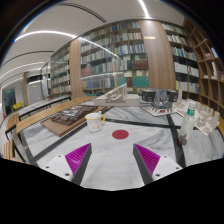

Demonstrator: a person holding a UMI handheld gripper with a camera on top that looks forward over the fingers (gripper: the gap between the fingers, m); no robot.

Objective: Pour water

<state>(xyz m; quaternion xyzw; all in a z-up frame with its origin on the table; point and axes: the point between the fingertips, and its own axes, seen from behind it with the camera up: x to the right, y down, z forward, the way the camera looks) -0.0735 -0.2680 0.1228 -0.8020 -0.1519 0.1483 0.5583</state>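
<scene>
A white cup [94, 121] stands on the grey table [110, 150], beyond my left finger. A red round coaster [120, 133] lies on the table ahead of the fingers, to the right of the cup. A clear water bottle with a green label [190, 116] stands farther off at the right. My gripper [112, 156] is open and empty, held above the table short of the coaster, with nothing between its purple pads [78, 154].
A wooden tray with dark items [68, 122] lies left of the cup. Black equipment [158, 100] stands at the back of the table. Clear plastic items [207, 121] sit near the bottle. Bookshelves [130, 60] fill the far wall.
</scene>
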